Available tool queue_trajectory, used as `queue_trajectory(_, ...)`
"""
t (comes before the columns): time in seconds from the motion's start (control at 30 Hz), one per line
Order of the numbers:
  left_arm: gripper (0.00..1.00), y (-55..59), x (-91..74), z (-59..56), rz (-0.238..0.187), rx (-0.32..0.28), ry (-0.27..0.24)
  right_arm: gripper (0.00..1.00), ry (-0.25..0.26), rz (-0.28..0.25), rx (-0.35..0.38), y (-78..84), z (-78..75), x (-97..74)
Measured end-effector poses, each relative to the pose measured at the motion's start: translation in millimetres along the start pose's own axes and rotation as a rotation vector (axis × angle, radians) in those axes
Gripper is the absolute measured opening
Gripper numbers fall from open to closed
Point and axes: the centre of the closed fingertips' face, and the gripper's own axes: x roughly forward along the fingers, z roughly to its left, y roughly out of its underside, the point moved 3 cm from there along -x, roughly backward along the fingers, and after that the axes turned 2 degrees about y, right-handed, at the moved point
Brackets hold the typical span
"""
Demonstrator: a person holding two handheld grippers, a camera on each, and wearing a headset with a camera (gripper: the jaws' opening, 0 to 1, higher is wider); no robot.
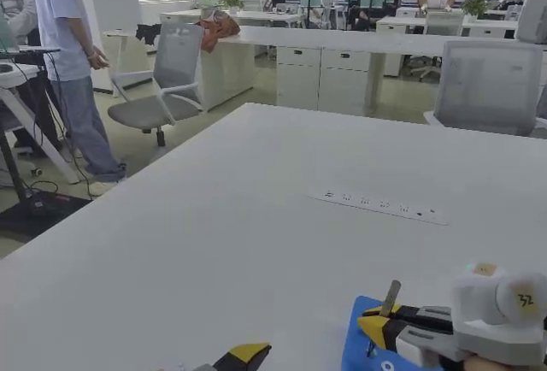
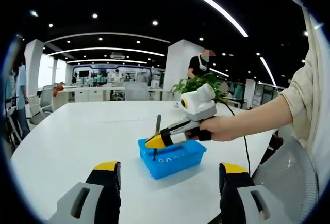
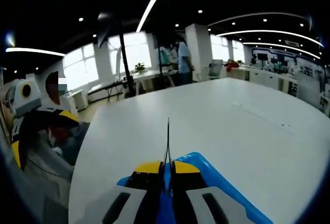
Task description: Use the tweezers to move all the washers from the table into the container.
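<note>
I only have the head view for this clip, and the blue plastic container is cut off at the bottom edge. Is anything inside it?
Observer: The left gripper view shows a row of small pale rings, likely washers, in the blue plastic container.
Operator: What is that metal strip by the yellow-tipped gripper?
Observer: In the right gripper view, the right gripper is shut on thin metal tweezers. From the left gripper view their tip points down into the container.
Operator: And the other gripper?
Observer: Its own view shows the left gripper open with nothing between the jaws, short of the container.
</note>
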Motion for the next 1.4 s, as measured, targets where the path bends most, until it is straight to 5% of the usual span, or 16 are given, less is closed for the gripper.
queue_trajectory(0.4,0.75,-4.5,-3.3,0.2,-0.023,-0.003,0.002,0.03,-0.013,0.01,-0.004,4.8,1.3,4.8)
queue_trajectory(0.5,0.75,-7.2,-4.4,2.1,-0.037,-0.052,0.008,0.04,-0.018,0.008,0.004,4.7,1.9,4.1)
queue_trajectory(0.77,0.79,-26.9,-19.4,11.4,-0.179,-0.239,0.036,0.04,0.0,-0.069,-0.038,-22.7,4.2,-8.9)
queue_trajectory(0.93,0.79,-23.3,-26.2,17.5,-0.122,-0.19,0.036,0.04,-0.009,-0.138,-0.059,-45.2,14.3,-26.6)
queue_trajectory(1.07,0.79,-32.8,-29.8,19.7,-0.119,-0.189,0.063,0.04,-0.02,-0.163,-0.069,-53.3,23.4,-41.7)
queue_trajectory(1.4,0.57,-71.9,-12.5,12.3,-0.091,-0.177,0.262,0.03,-0.072,-0.158,-0.035,-52.7,45.7,-83.1)
